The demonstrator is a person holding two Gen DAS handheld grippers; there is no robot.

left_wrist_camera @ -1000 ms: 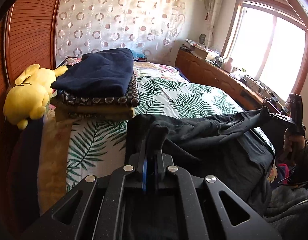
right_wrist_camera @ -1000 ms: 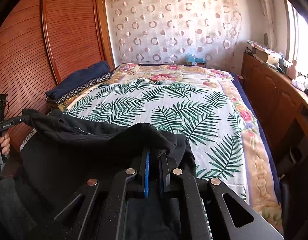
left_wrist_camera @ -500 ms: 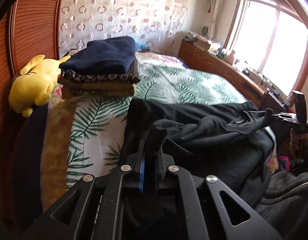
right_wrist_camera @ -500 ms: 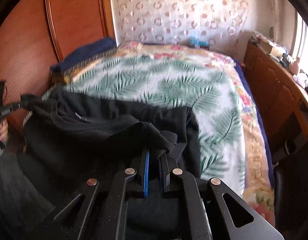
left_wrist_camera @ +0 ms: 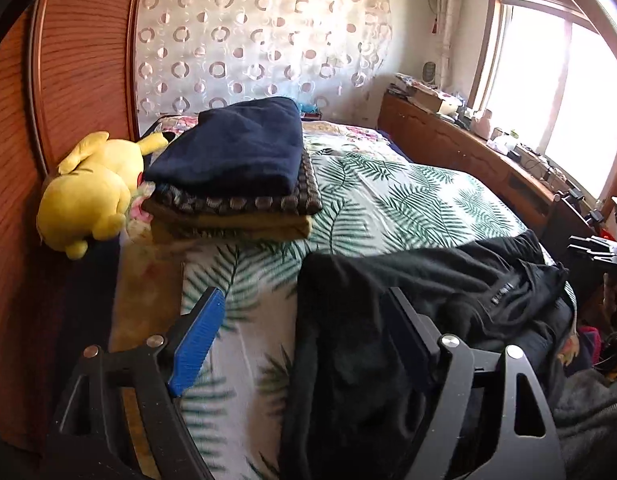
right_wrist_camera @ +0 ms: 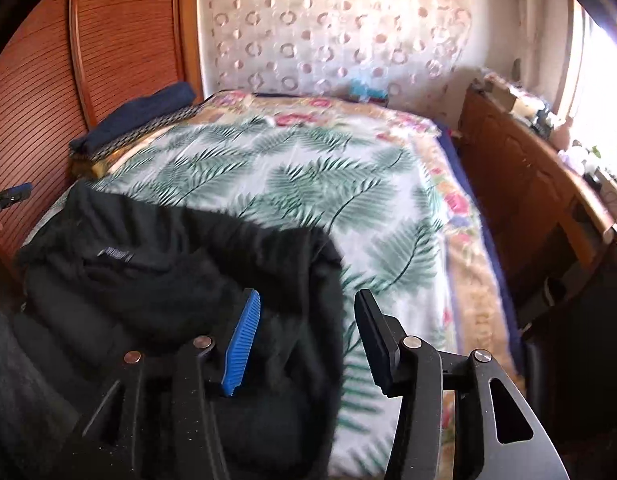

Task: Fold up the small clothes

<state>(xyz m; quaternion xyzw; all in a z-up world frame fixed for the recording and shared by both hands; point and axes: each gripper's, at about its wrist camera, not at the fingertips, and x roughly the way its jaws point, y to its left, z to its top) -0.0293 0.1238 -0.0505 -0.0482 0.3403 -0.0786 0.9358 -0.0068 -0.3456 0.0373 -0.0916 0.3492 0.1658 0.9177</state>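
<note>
Currently both of my grippers hang over the near edge of the bed (left_wrist_camera: 388,196), pointing down toward it. My left gripper (left_wrist_camera: 304,344) has its fingers spread wide and opening; the black garment (left_wrist_camera: 428,296) lies under and between them, but neither pad presses on it. My right gripper (right_wrist_camera: 304,340) has its fingers parted and opening as well, with the garment's right edge lying loose in the gap and no pad gripping it.

The black garment rests in a rumpled heap on the near end of the bed, with a small label (right_wrist_camera: 118,255) facing up near its left side.

Surroundings:
- One stack of folded textiles (left_wrist_camera: 236,184) sits at the far left of the bed: a navy piece on top, a patterned piece beneath, a mustard one at the bottom. It is well apart from the garment.
- One yellow plush toy (left_wrist_camera: 92,196) lies just left of that stack, against the wooden wardrobe (left_wrist_camera: 80,80).
- Nothing stands between my fingers and the garment.

Surface and room:
- A palm-leaf sheet covers the bed, with a floral border on the right and far sides.
- A curtain (right_wrist_camera: 340,28) with ring patterns hangs behind the bed.
- A wooden cabinet (right_wrist_camera: 528,184) with small clutter on top runs along the right, below one bright window (left_wrist_camera: 556,80).
</note>
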